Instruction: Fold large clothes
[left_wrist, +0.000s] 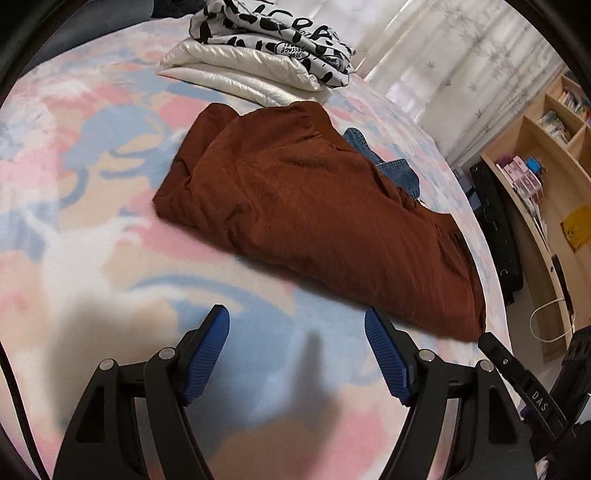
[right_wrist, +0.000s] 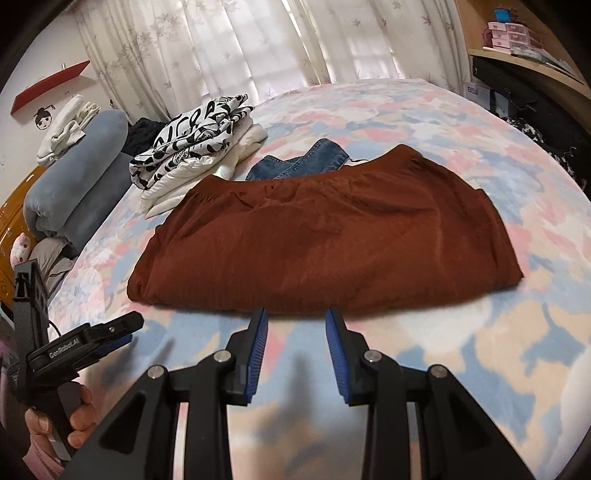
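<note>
Soft window backlight – fisheye-warped edges, slight blur.

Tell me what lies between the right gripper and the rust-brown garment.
Only bare floral bedspread lies between the right gripper and the rust-brown garment, seen in the right wrist view.

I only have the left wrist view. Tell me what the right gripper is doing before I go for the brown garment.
Observer: The right gripper is open a little, with nothing between its jaws. It sits just short of the near edge of the brown garment.
Operator: Now say what lies past the folded stack.
Observer: A rolled blue-grey blanket lies beside the folded stack, with a white cloth on top of it.
</note>
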